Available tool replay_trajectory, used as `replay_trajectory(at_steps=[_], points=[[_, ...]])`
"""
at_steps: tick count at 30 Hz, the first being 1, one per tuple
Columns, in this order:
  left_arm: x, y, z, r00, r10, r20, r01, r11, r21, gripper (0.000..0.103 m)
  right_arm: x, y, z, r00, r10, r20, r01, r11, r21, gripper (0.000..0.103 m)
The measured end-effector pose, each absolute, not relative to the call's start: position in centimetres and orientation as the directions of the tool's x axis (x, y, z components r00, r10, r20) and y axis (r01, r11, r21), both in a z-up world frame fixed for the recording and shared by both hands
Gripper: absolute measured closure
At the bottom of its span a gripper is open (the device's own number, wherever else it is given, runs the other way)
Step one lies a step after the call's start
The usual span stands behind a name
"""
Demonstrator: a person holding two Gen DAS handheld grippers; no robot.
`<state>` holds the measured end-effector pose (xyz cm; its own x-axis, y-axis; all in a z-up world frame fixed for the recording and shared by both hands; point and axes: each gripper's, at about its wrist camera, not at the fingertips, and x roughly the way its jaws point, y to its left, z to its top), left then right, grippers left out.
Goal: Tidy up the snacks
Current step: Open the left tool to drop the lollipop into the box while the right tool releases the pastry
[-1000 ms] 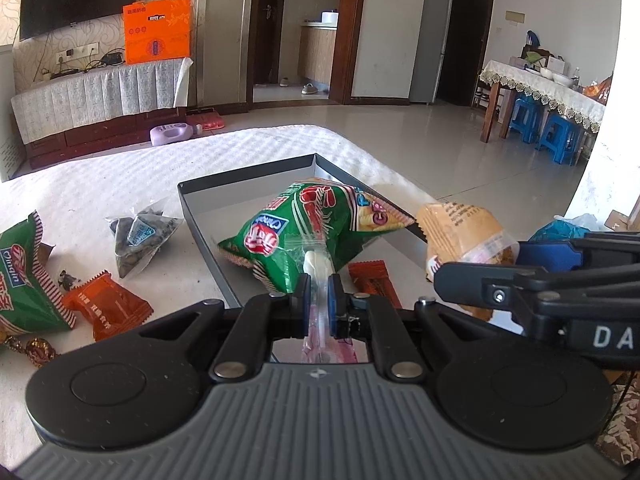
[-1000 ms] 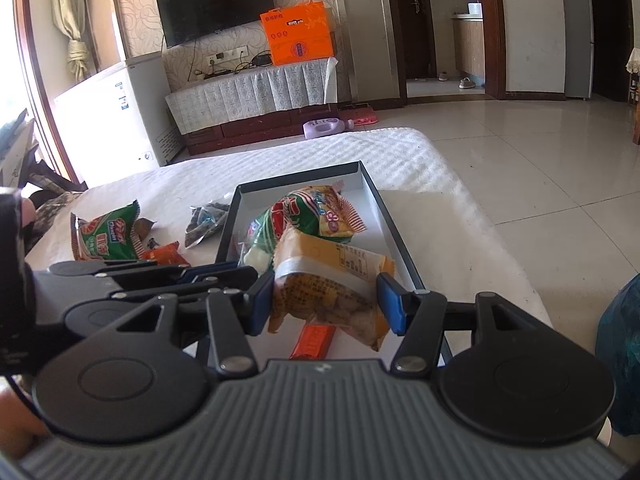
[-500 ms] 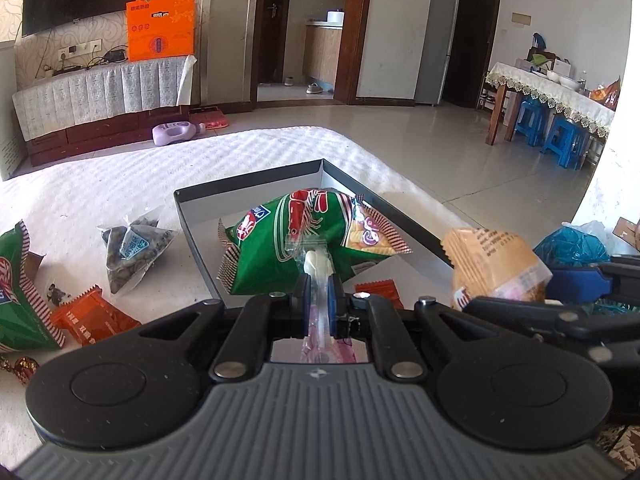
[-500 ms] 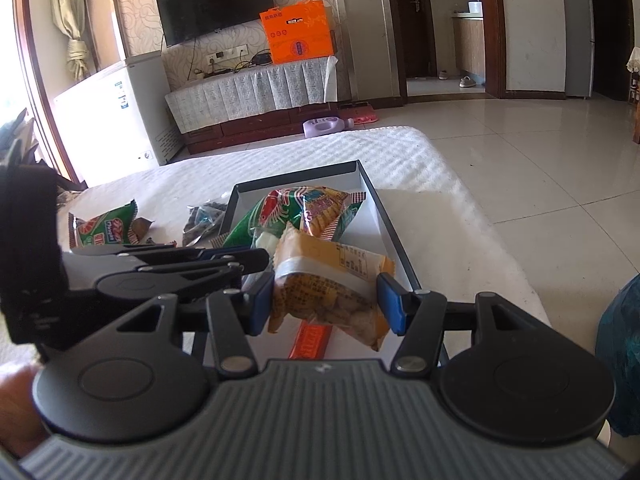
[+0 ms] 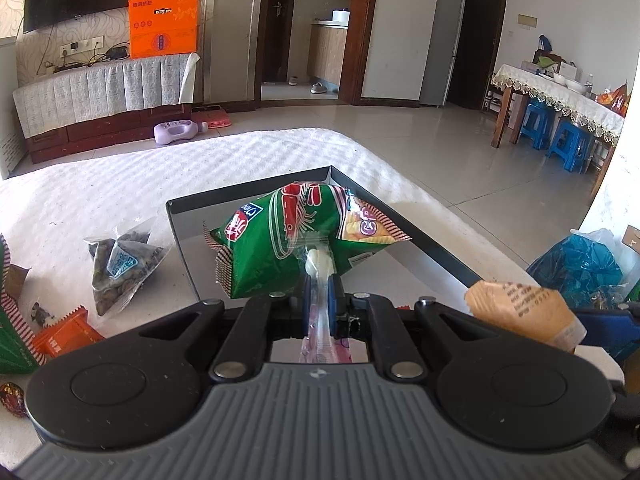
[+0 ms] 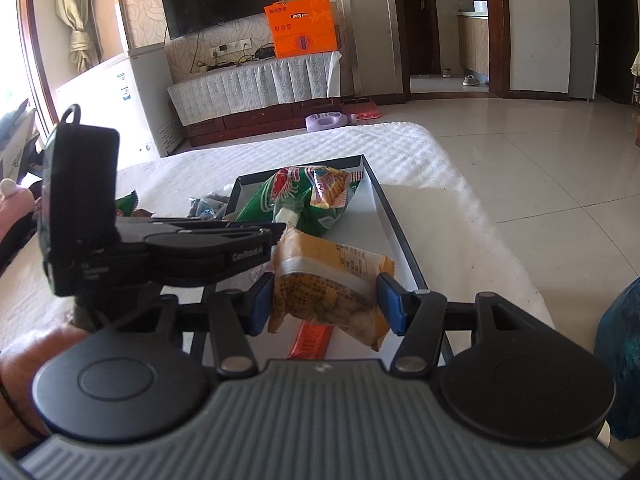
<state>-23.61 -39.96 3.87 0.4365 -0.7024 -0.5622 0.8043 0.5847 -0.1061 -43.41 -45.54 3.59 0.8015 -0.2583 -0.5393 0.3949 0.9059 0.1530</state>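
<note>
My left gripper (image 5: 320,294) is shut on a clear pink-and-white sweet packet (image 5: 318,280) and holds it above the near end of the dark tray (image 5: 416,236). A green prawn-cracker bag (image 5: 296,236) lies in the tray, also in the right wrist view (image 6: 308,196). My right gripper (image 6: 326,300) is shut on an orange-tan pastry packet (image 6: 328,288), seen in the left wrist view (image 5: 524,312), above the tray (image 6: 384,216). A red-orange bar (image 6: 312,340) lies in the tray below it.
On the white cloth left of the tray lie a clear bag of dark snacks (image 5: 120,264), an orange packet (image 5: 64,334), a green bag (image 5: 12,340) and a round sweet (image 5: 12,398). A blue plastic bag (image 5: 576,268) sits off the table's right edge.
My left gripper has risen and tilted, so the tray and green bag sit lower and farther in its view. The right gripper with the pastry packet has stayed in place.
</note>
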Motion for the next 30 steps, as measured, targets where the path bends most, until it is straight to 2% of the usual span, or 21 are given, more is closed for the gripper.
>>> replay_trajectory(at_steps=[16, 22, 24, 26, 28, 30], points=[[-24.0, -39.6, 3.2, 0.445, -0.691, -0.57, 0.813, 0.579, -0.067, 0.092, -42.3, -45.4, 2.9, 0.788, -0.245, -0.565, 0.384, 0.913, 0.14, 0.045], [-23.5, -38.2, 3.2, 0.445, -0.684, -0.577, 0.8, 0.594, -0.087, 0.09, -41.5, -45.2, 2.5, 0.771, -0.246, -0.587, 0.384, 0.916, 0.12, 0.045], [-23.5, -37.7, 3.4, 0.449, -0.685, -0.574, 0.8, 0.595, -0.085, 0.083, -41.2, -45.2, 2.4, 0.764, -0.249, -0.595, 0.389, 0.914, 0.117, 0.045], [-23.6, -37.3, 3.5, 0.46, -0.683, -0.567, 0.797, 0.599, -0.074, 0.062, -40.8, -45.1, 2.2, 0.758, -0.248, -0.603, 0.389, 0.914, 0.112, 0.045], [-23.7, -36.8, 3.7, 0.47, -0.683, -0.559, 0.797, 0.601, -0.065, 0.054, -40.4, -44.8, 2.1, 0.752, -0.248, -0.611, 0.385, 0.917, 0.102, 0.045], [-23.8, -36.4, 4.0, 0.472, -0.687, -0.553, 0.799, 0.598, -0.06, 0.054, -40.0, -44.5, 1.9, 0.746, -0.247, -0.618, 0.379, 0.921, 0.09, 0.045]])
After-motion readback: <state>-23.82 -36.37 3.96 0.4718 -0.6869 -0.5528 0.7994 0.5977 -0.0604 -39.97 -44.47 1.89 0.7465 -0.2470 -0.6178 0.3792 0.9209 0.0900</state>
